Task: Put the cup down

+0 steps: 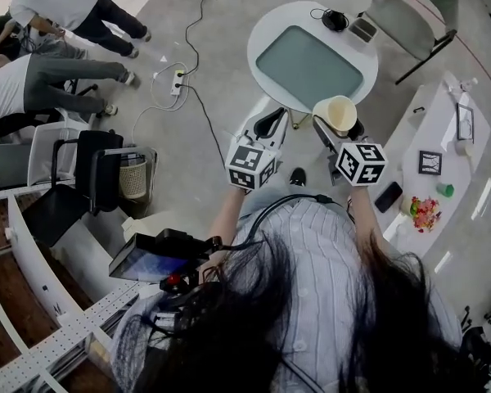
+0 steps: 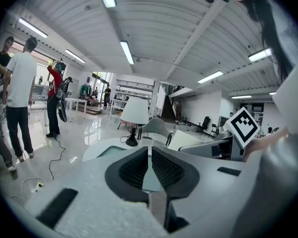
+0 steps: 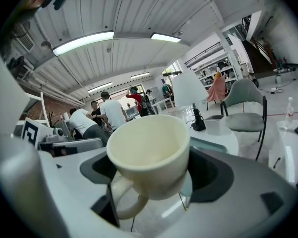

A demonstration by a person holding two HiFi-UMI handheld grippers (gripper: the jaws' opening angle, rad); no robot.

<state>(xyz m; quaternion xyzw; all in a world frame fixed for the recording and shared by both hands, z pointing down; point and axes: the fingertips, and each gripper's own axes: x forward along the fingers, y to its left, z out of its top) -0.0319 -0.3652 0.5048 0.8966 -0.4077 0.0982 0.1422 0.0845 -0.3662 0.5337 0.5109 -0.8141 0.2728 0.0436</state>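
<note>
Right gripper pinched cup between its jaws, mid-air: carry step. Left gripper pressed together, empty. Round bench lay ahead; we judged next: reach forward, lower upright, release.

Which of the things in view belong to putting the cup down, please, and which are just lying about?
Job in hand: cup, held by the right gripper; round table, probably where it goes.
Lying about: lamp, chair, power strip, phone; left gripper, shut and empty.
</note>
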